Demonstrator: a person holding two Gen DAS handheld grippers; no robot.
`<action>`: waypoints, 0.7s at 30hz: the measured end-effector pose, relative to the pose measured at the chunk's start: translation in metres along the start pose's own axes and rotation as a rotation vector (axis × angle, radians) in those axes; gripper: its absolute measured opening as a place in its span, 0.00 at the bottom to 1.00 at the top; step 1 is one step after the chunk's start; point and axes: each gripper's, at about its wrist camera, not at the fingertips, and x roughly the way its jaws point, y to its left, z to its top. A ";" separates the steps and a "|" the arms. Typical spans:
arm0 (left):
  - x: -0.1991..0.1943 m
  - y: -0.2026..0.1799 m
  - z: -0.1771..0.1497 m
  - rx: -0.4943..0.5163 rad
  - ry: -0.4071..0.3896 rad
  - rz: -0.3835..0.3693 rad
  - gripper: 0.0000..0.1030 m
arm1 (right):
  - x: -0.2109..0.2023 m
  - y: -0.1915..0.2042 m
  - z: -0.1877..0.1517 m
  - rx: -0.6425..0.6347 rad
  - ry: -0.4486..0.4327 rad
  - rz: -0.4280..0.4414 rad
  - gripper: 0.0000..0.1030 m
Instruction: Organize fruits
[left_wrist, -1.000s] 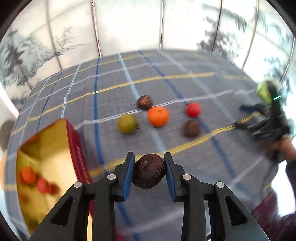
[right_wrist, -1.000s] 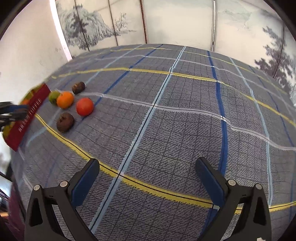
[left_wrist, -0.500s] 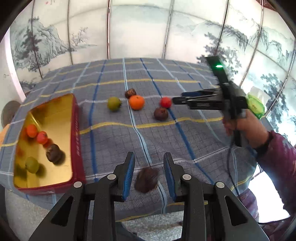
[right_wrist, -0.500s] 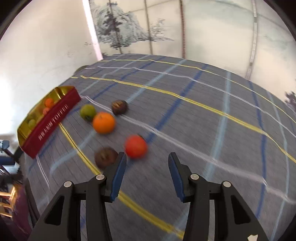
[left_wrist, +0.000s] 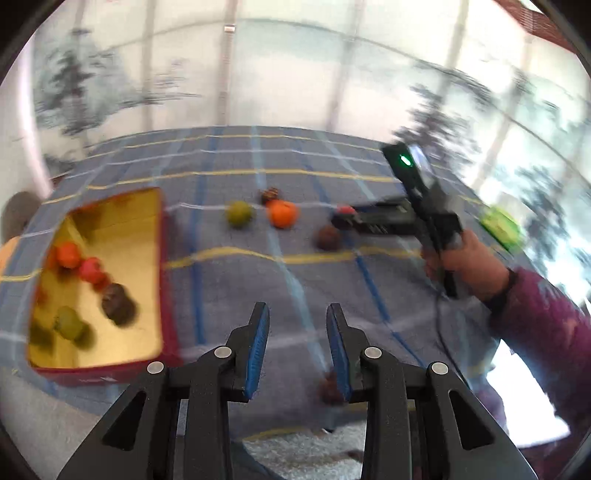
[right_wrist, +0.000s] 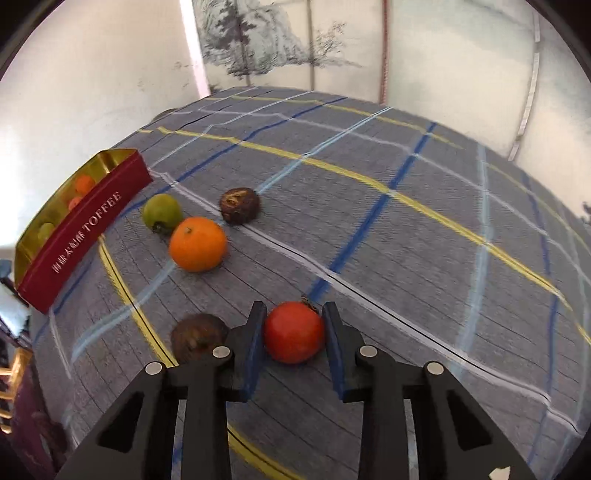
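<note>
My left gripper hovers over the near part of the checked cloth, jaws at their narrowest with nothing between them. A blurred dark fruit shows low beside its right finger, near the table's edge. My right gripper is shut on a red fruit that rests on the cloth. It also appears in the left wrist view as the right gripper. A red and gold tin at the left holds several fruits. A green fruit, an orange and two brown fruits lie loose.
The tin's red wall reads TOFFEE. A person's hand and purple sleeve reach in from the right. A green object sits behind that hand. Painted screen panels stand behind the table, and floor shows past its near edge.
The dark fruit has slipped out of the left jaws and dropped below them as that gripper pulled back. The right gripper moved over to the fruits and closed on the red one.
</note>
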 end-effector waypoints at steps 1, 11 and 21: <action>-0.001 -0.004 -0.013 0.020 0.004 -0.052 0.33 | -0.005 -0.003 -0.005 0.015 -0.010 -0.002 0.27; 0.025 -0.026 -0.052 0.101 -0.024 0.002 0.35 | -0.025 -0.026 -0.039 0.073 -0.026 -0.033 0.27; 0.062 -0.032 -0.055 0.146 -0.042 0.070 0.53 | -0.024 -0.024 -0.036 0.079 -0.021 -0.013 0.28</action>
